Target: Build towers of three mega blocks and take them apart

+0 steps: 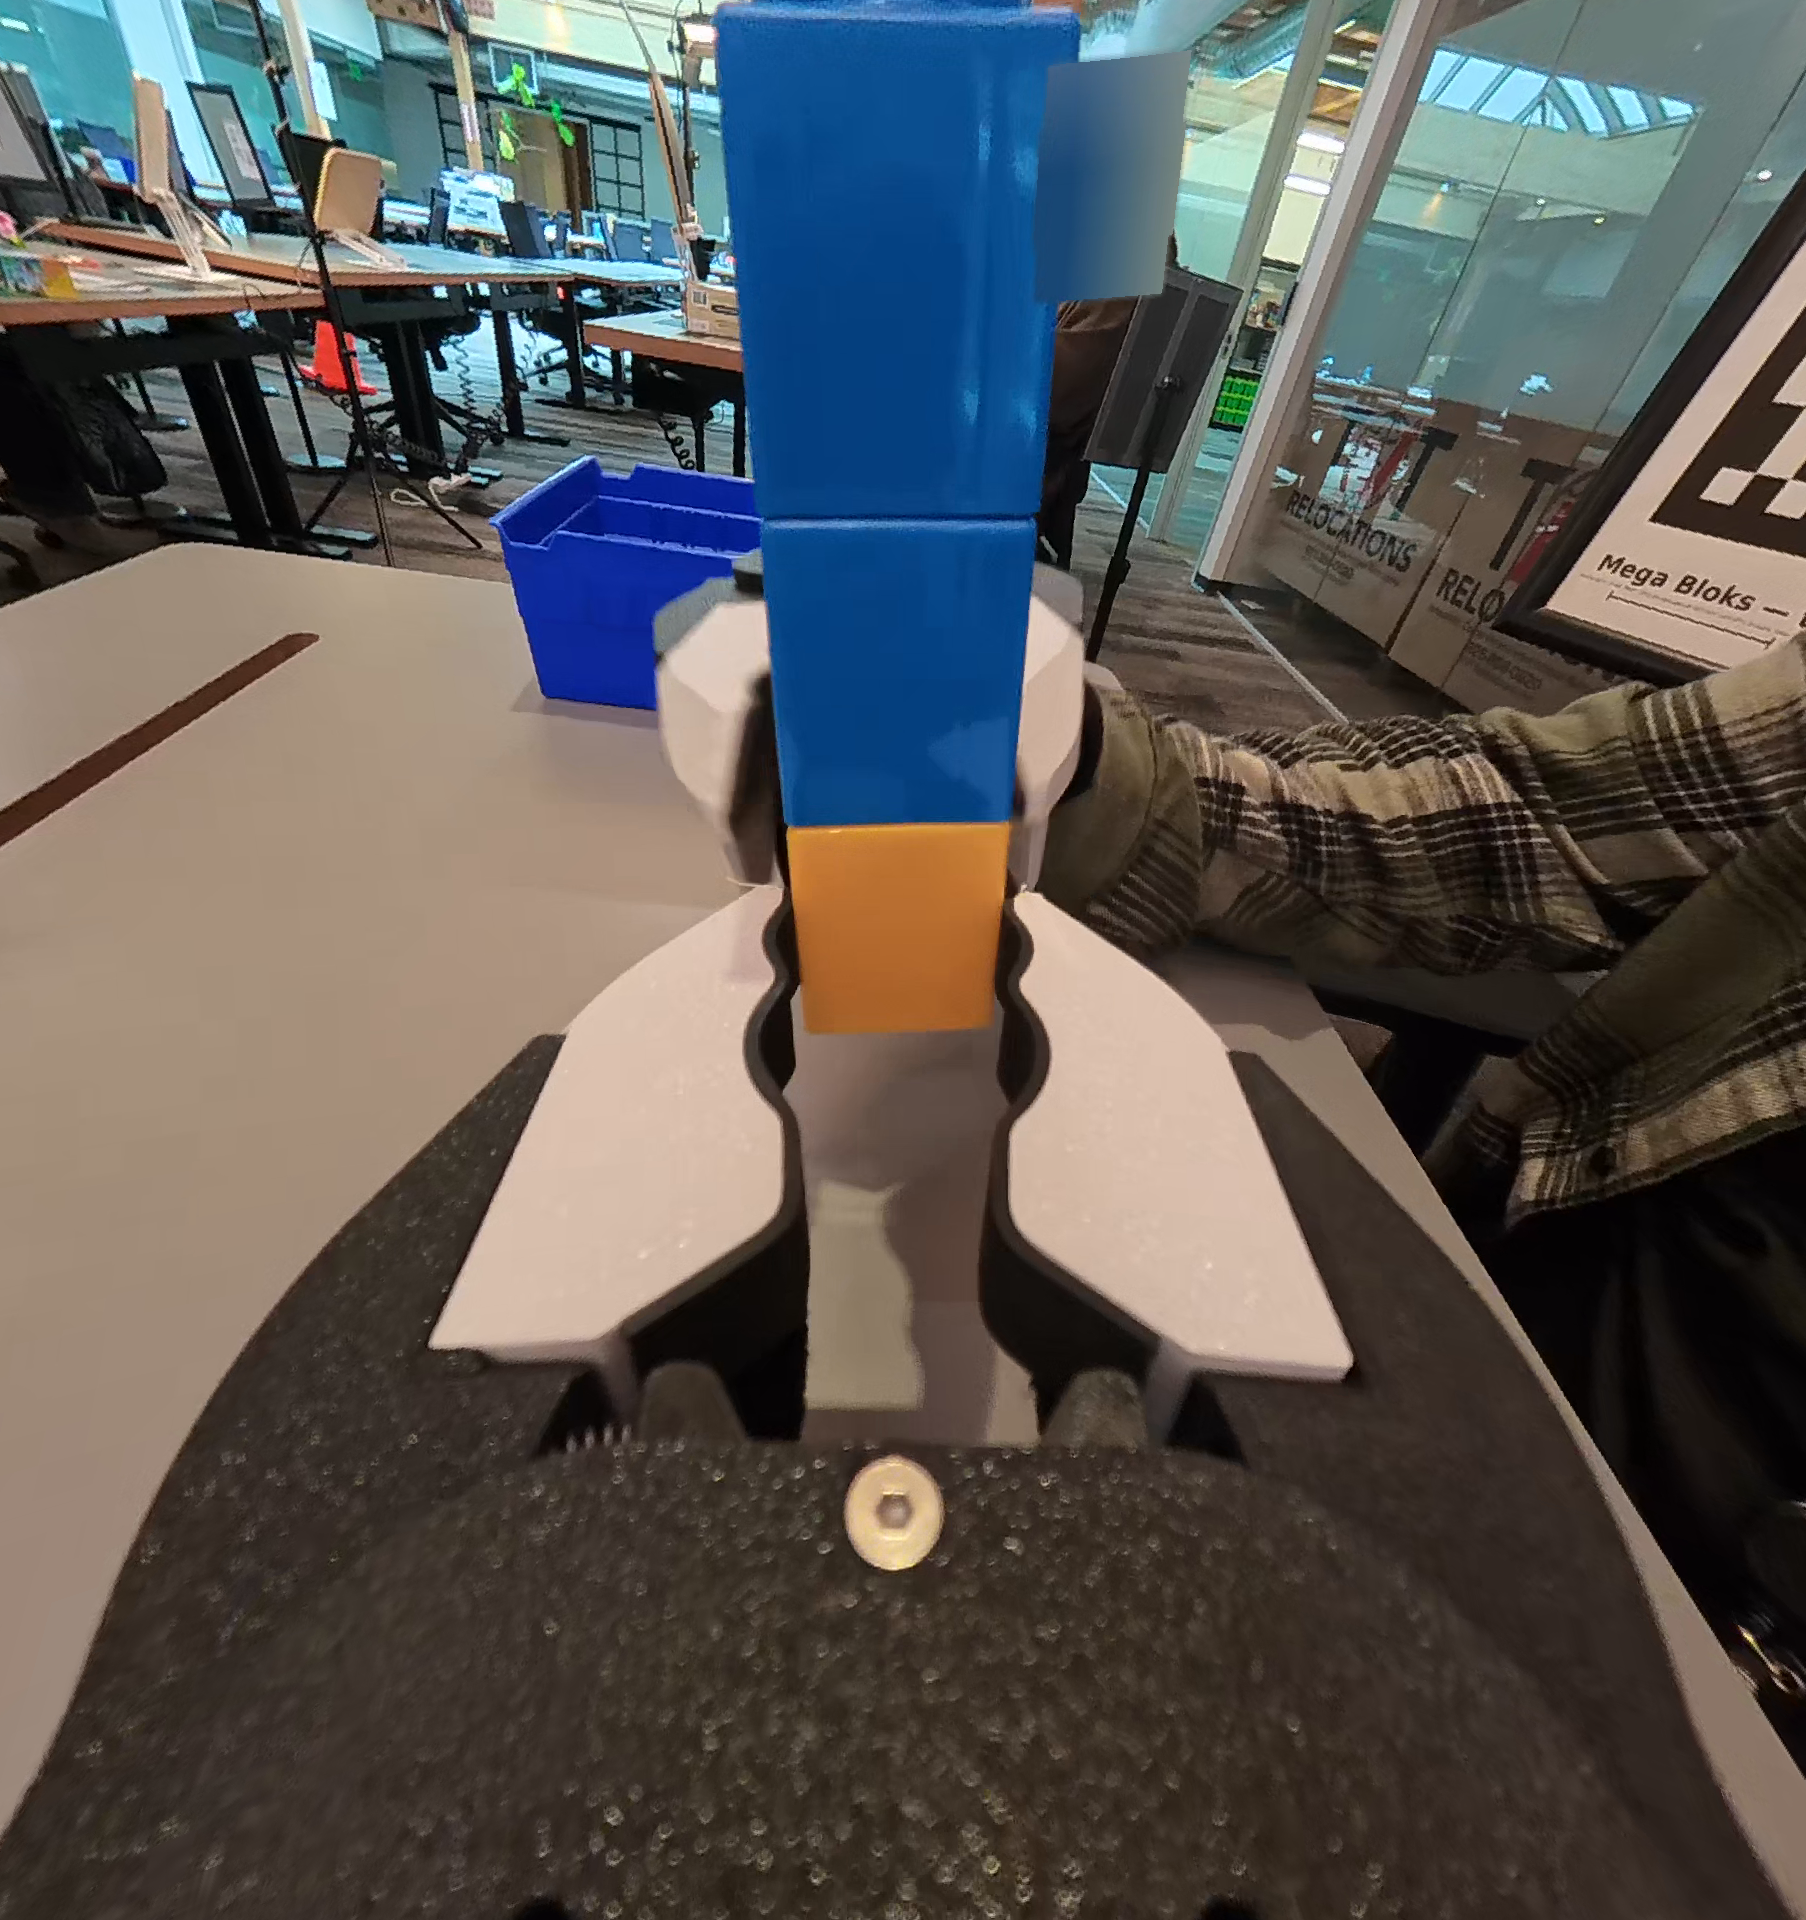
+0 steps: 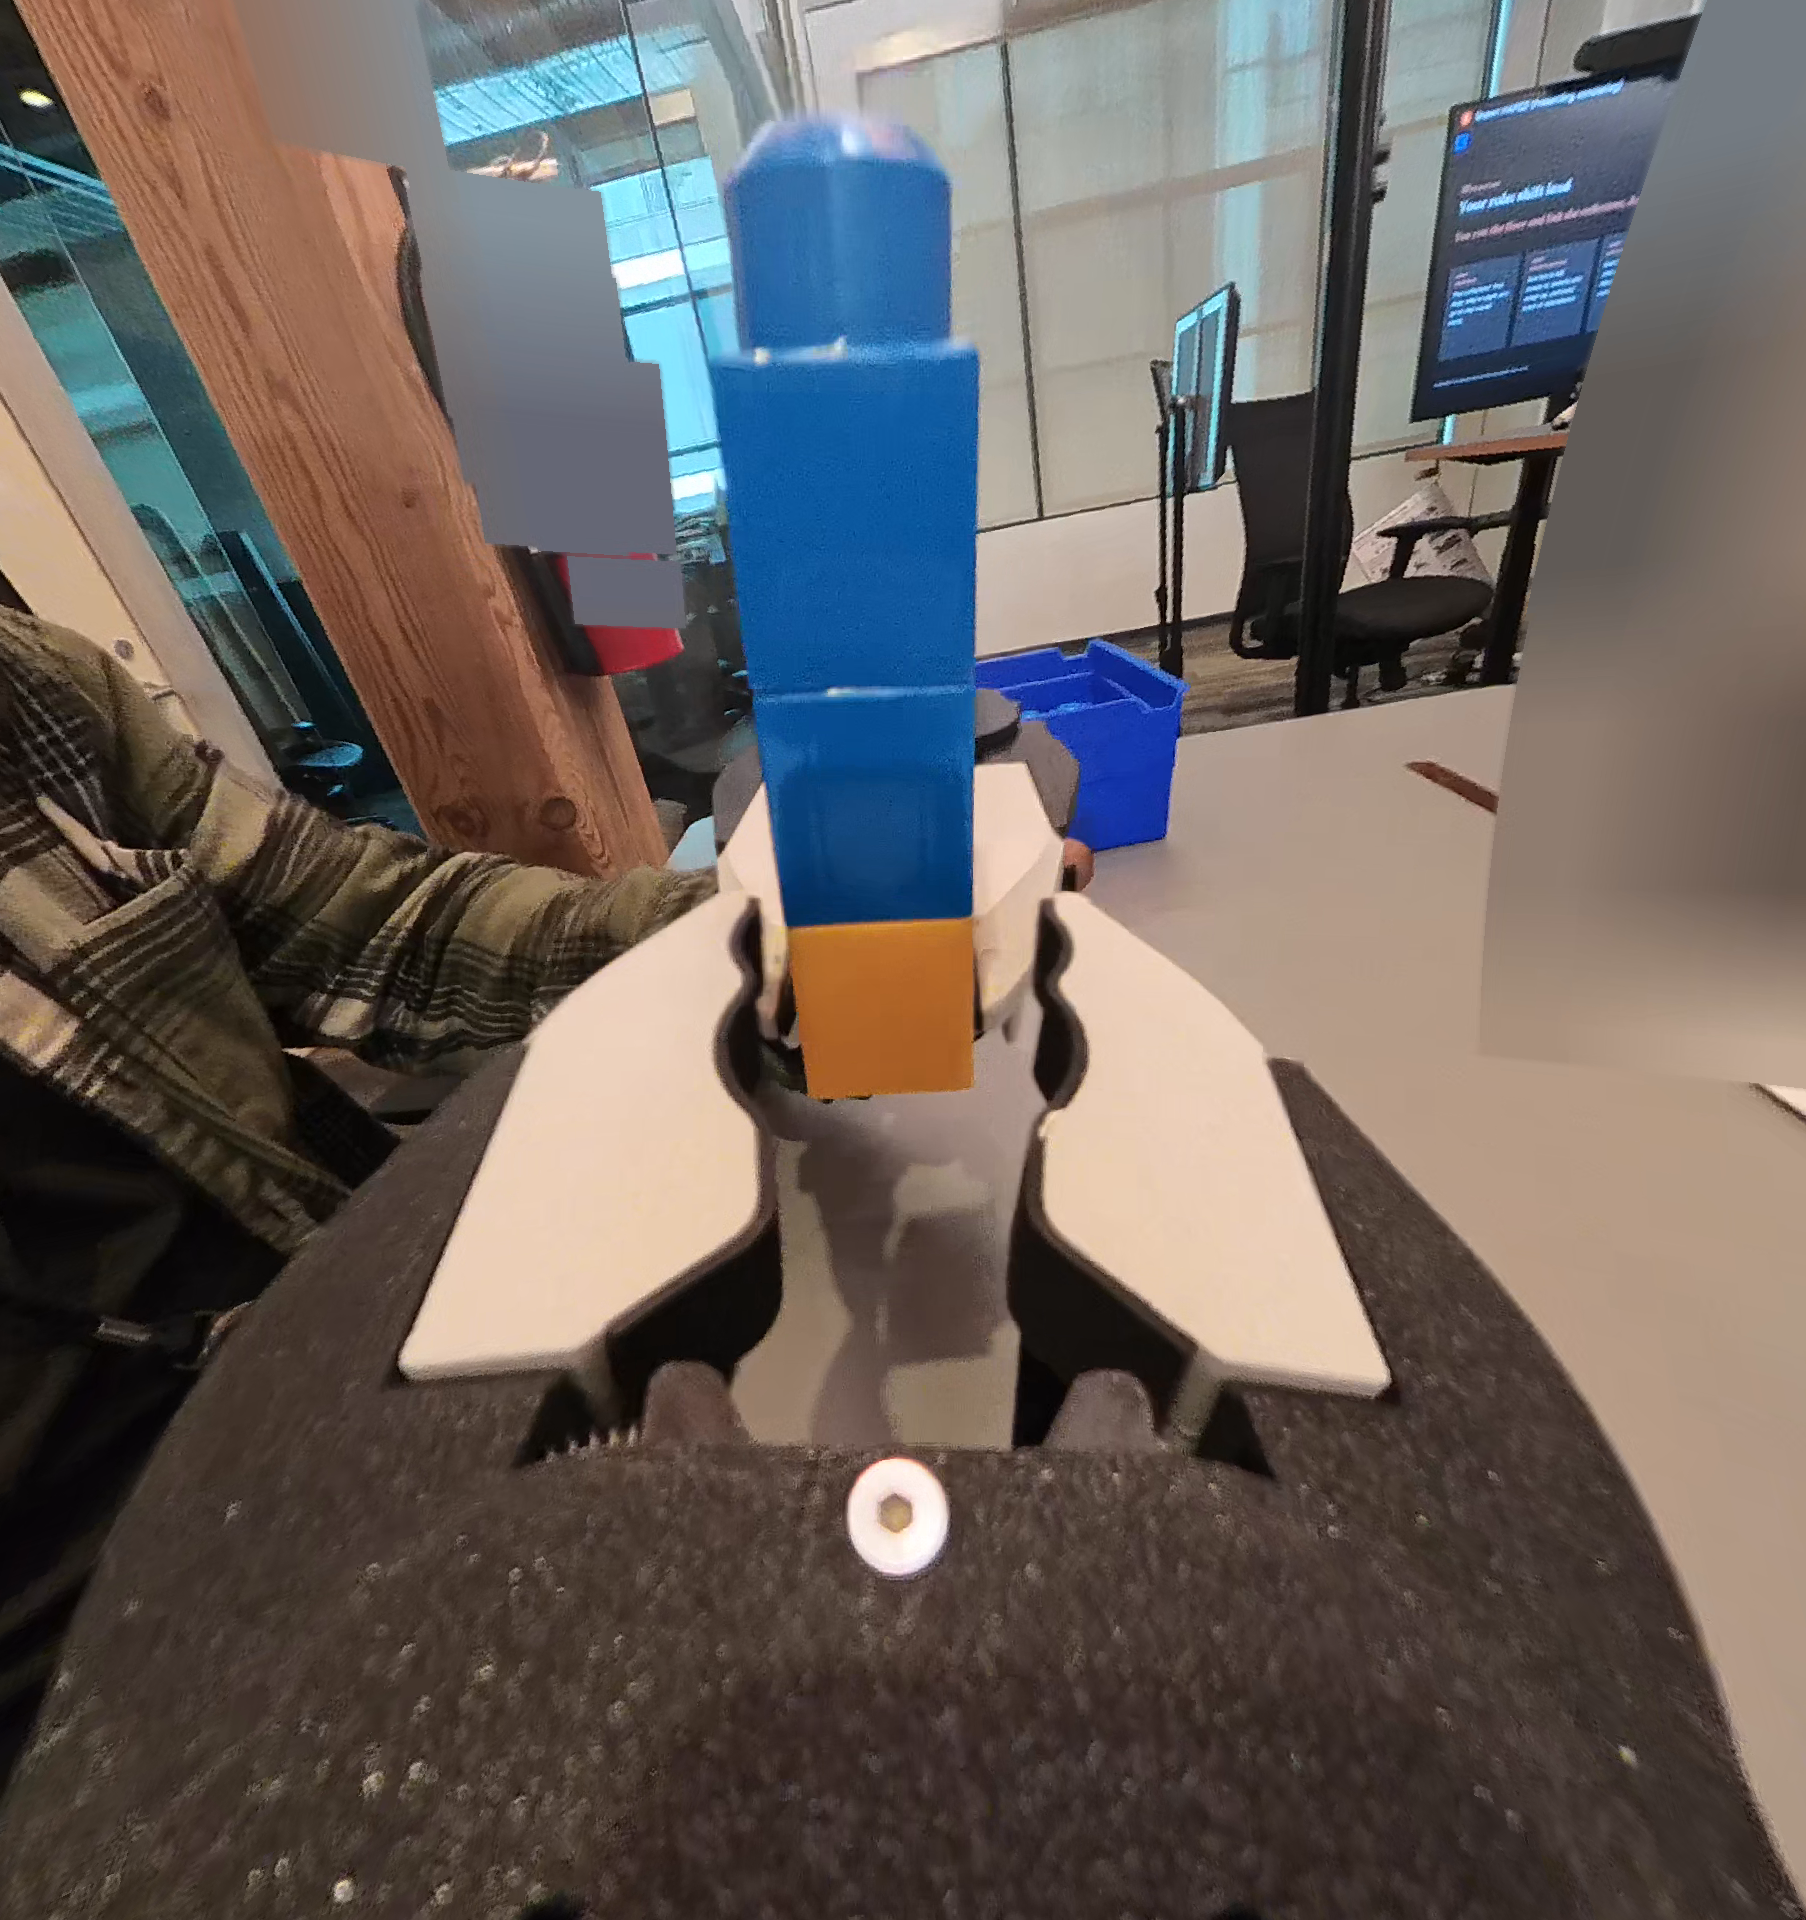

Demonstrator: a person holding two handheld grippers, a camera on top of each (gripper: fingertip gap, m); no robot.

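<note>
Blocks stood as one tower between the two grippers, clear of the desk near its edge on the person's side: an orange block lowest, a blue block above it, a taller blue block on top. Nearest in the left wrist view, the left gripper had its jaws drawn in against the orange block's two sides, holding it. Facing it from the far side, the right gripper showed a gap between each jaw and the orange block in its own view; the other view put its jaws beside the lower blue block, though whether they pressed it I could not tell.

The tower's long axis ran straight up, a stud pointing at the ceiling, with no lean that I could see.

It looked built and ready to come apart. To do that well, I judged, the left should keep the orange block steady while the right closes squarely on the blue block and pulls along the axis without twisting, so the top piece does not topple.

Farther back, a blue bin sat toward the far edge of the desk.
</note>
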